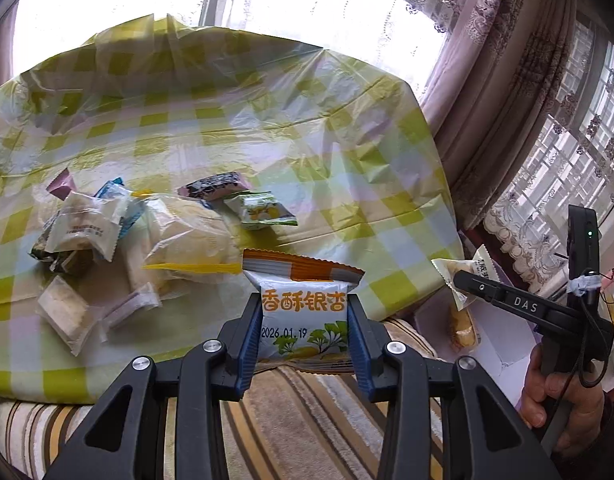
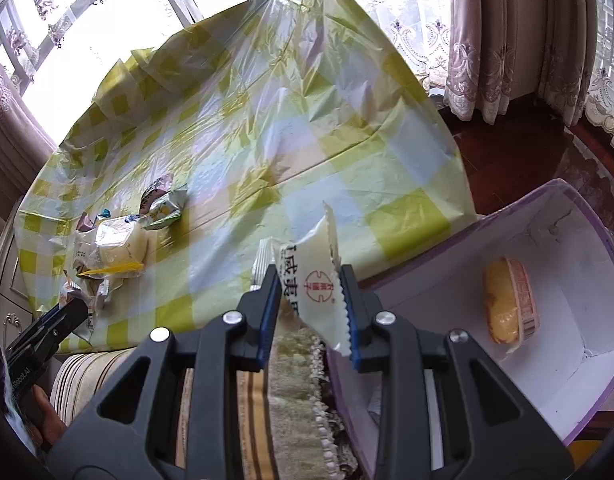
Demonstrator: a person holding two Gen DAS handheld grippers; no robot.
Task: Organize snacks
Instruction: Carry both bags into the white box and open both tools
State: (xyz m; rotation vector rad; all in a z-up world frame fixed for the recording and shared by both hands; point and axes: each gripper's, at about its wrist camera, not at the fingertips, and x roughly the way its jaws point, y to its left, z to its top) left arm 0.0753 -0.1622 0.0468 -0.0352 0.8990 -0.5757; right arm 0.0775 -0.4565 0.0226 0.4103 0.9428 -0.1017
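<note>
My left gripper (image 1: 305,320) is shut on a white and orange ginkgo snack packet (image 1: 303,312), held over the near table edge. My right gripper (image 2: 311,300) is shut on a white snack packet with a red round logo (image 2: 315,280), held beside the near left corner of a white box with purple rim (image 2: 579,320). A yellow cake in a wrapper (image 2: 507,304) lies in that box. A pile of loose wrapped snacks (image 1: 107,240) lies on the checked tablecloth, also in the right wrist view (image 2: 115,248). The right gripper with its packet shows at right in the left wrist view (image 1: 467,280).
The table wears a crinkled yellow-green checked plastic cloth (image 1: 267,120). A striped cushion (image 1: 307,420) lies below both grippers. Curtains (image 1: 507,80) and windows stand behind the table. Dark wooden floor (image 2: 507,152) shows past the table's right edge.
</note>
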